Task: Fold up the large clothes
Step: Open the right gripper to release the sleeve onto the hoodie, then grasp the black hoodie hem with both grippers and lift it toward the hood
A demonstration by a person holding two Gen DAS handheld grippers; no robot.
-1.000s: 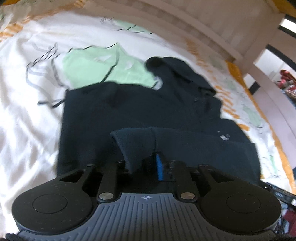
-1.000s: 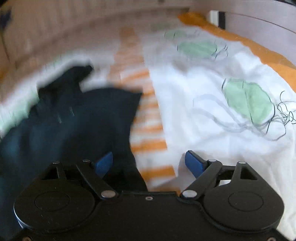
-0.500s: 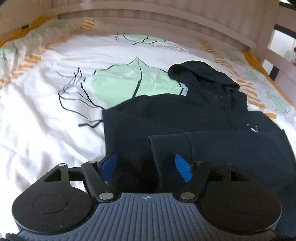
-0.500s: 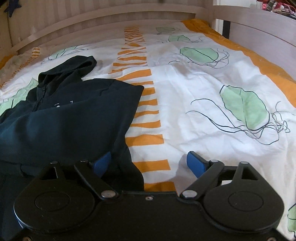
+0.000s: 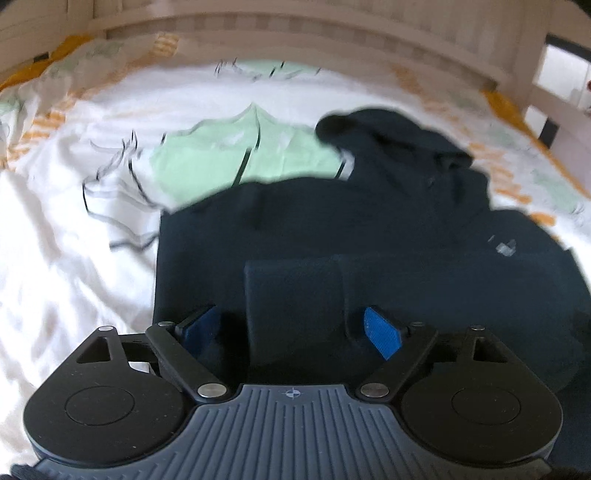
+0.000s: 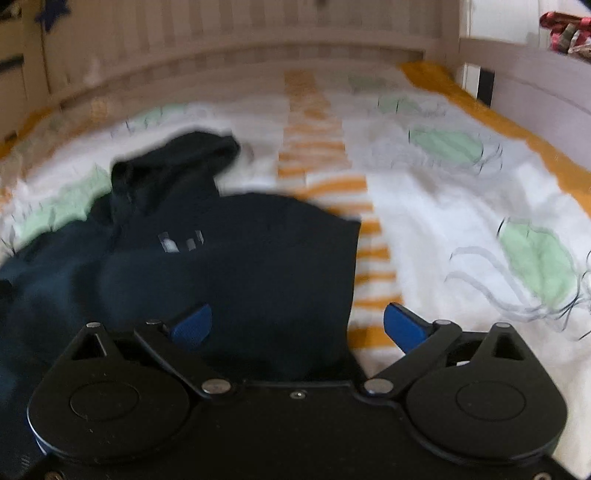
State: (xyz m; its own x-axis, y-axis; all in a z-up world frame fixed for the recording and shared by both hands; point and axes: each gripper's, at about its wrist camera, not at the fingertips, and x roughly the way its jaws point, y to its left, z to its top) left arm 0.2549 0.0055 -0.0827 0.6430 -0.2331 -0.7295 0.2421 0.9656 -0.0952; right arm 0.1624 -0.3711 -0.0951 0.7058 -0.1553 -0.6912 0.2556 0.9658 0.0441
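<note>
Both tools point forward and steeply downward over a bed, and both views are smeared by motion.

The left hand-held gripper (image 5: 291, 328) hangs low over the dark navy hooded sweatshirt (image 5: 369, 229). Its jaws are opening, the blue pads (image 5: 382, 332) already well apart. Between them lies the cuff end of a sleeve (image 5: 291, 291) folded across the body of the garment; the pads stand clear of it on either side, so the grip is released and nothing is held.

The right hand-held gripper (image 6: 297, 326) is over the sweatshirt's right edge. Its jaws too are opening, nearly at full spread. The left blue pad (image 6: 192, 326) sits above the dark fabric and the right one above the bedding, with the garment's straight side edge (image 6: 352, 280) running between them; neither pad presses on the cloth.

The sweatshirt lies spread flat on the white duvet with green leaf prints and orange stripes (image 6: 443, 221), hood (image 6: 173, 162) toward the pale slatted wooden bed frame (image 6: 258, 33), with a small white chest logo (image 6: 181, 242) facing up.
</note>
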